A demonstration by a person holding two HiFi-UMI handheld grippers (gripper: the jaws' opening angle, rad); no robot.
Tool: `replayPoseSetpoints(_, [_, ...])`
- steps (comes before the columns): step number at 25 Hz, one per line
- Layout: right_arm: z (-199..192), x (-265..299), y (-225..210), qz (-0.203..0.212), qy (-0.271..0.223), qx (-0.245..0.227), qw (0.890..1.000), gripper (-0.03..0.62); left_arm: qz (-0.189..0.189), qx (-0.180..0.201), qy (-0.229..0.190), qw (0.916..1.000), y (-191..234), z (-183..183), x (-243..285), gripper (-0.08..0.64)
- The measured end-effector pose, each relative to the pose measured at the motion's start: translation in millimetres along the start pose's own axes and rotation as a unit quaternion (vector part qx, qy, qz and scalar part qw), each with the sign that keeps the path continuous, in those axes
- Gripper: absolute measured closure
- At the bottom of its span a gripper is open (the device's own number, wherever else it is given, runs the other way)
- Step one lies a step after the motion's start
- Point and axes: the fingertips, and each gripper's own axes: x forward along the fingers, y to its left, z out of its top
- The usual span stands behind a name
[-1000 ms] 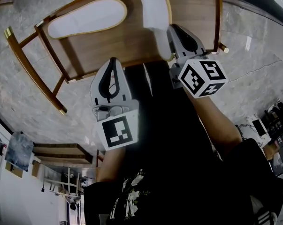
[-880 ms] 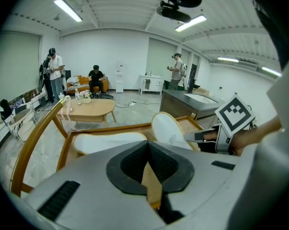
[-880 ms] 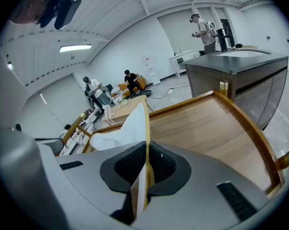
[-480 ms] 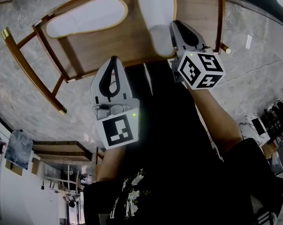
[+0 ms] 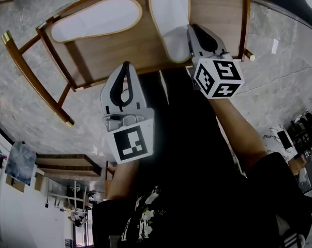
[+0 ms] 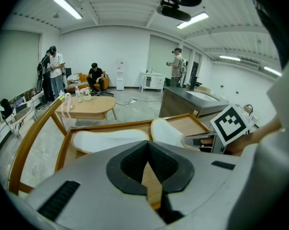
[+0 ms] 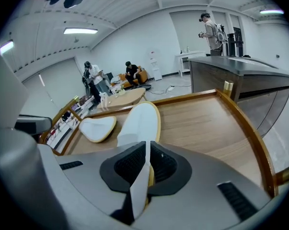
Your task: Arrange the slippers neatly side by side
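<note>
Slipper (image 5: 169, 14) near end behind right tongs (image 5: 193, 32), far end past top edge

The left white tan-trimmed cloth slipper (image 5: 96, 19) and the right white tan-trimmed cloth slipper (image 5: 170, 12) look soft and matt. The brown rimmed wooden table (image 5: 145, 45) is smooth and satin. The grey marbled stone floor (image 5: 280, 87) shines.
</note>
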Motion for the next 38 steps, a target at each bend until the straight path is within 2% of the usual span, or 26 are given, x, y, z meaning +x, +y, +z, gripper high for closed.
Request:
replayPoseSetpoints(2, [2,-1,0,-0.002,-0.006,-0.011,1.0,0.565,0.001,-0.001,0.0,1.0,0,-1,0,0.56])
replayPoseSetpoints(7, [10,-6,5,0.001,-0.024,-0.046,0.999,0.503,-0.002,0.01,0.005,0.9999,1,-3,0,0.56])
replayPoseSetpoints(11, [19,-13,14,0.012,-0.044,-0.089,0.995,0.505,-0.035,0.011,0.012,0.9993,2,-1,3,0.56])
replayPoseSetpoints(15, [27,-22,23,0.018,-0.067,-0.116,0.991,0.514,-0.055,0.055,0.007,0.9969,10,11,11,0.556])
replayPoseSetpoints(17, [32,-27,27,0.02,-0.08,-0.12,0.989,0.522,-0.062,0.079,0.01,0.9949,16,15,16,0.496])
replayPoseSetpoints(19, [38,-30,32,0.026,-0.093,-0.128,0.987,0.528,-0.068,0.114,0.017,0.991,18,17,22,0.491])
replayPoseSetpoints(24, [46,-38,45,0.045,-0.111,-0.14,0.983,0.546,-0.076,0.223,0.041,0.9708,26,19,39,0.467])
replayPoseSetpoints(29, [41,-47,40,0.036,-0.111,-0.12,0.986,0.552,-0.073,0.302,0.07,0.9478,46,19,61,0.447])
replayPoseSetpoints(31, [37,-50,34,0.027,-0.109,-0.115,0.987,0.554,-0.064,0.342,0.091,0.9331,59,15,71,0.446])
replayPoseSetpoints(34, [35,-55,24,0.01,-0.108,-0.112,0.988,0.554,-0.057,0.402,0.119,0.9062,75,7,85,0.446])
replayPoseSetpoints(38, [37,-60,13,-0.008,-0.108,-0.11,0.988,0.555,-0.054,0.429,0.139,0.8908,85,2,100,0.448])
